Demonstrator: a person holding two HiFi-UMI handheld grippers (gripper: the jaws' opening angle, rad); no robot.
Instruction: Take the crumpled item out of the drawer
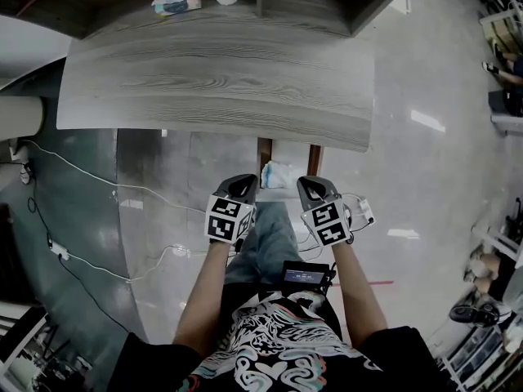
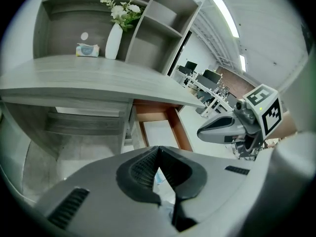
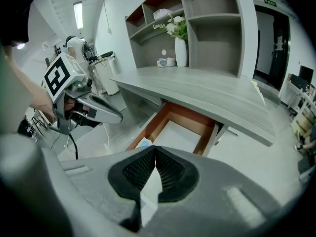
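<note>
Two grippers are held close in front of the person, side by side and apart. The left gripper (image 1: 238,190) and the right gripper (image 1: 317,191) both have their jaws closed, the ribbed pads meeting at the tips, and nothing is held between them; each gripper view shows only a narrow gap lower down between the pads. Just beyond the grippers the drawer (image 1: 288,160) stands pulled out from under the desk (image 1: 212,80). Its rear part is hidden below the desk top, and in the head view its near end is partly covered by the two gripper bodies. The crumpled item (image 1: 278,174) lies inside the drawer near the front, pale and bluish. The head view shows it most fully. In the right gripper view only a small corner of it (image 3: 143,142) shows above the jaw body, at the front left of the drawer (image 3: 170,113). In the left gripper view a pale patch appears through the gap between the pads, but I cannot tell if it is the item, and the drawer floor there looks bare and white. Each gripper view also shows the other gripper from the side, which the head view does not. Farther away, thin cables (image 1: 90,174) run over the floor (image 1: 425,162) at the left. On the desk, against the shelf unit (image 3: 212,28), stand a white vase (image 3: 181,51) with flowers and a tissue pack (image 3: 166,61); the head view cuts the vase off at the top edge.
</note>
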